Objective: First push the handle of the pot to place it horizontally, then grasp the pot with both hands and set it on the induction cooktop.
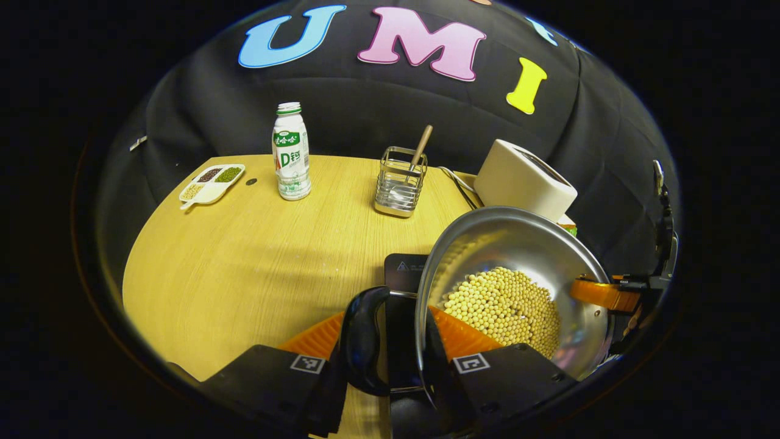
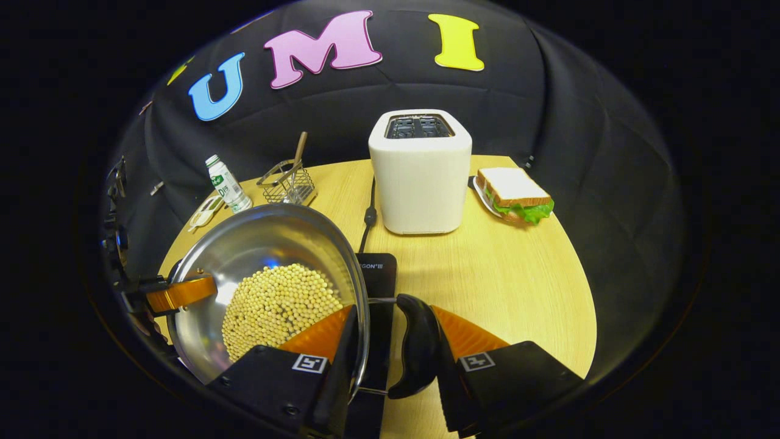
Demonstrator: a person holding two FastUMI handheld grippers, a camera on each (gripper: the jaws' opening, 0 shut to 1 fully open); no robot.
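Steel pot (image 2: 268, 244), shiny, round, holding pale soybeans (image 2: 277, 305) heaped to one side; black side handle (image 2: 417, 347) on rim. Pot tilted, raised above black induction cooktop (image 2: 379, 274), which lies flat just before white toaster (image 2: 420, 171).

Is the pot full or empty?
Partly full: pale round beans cover the bottom of the steel pot, with bare wall above them.

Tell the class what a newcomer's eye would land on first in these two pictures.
The steel pot full of soybeans, gripped at opposite side handles by the left tool and right tool, above the black induction cooktop. Behind it stands a white toaster, with a sandwich to its right.
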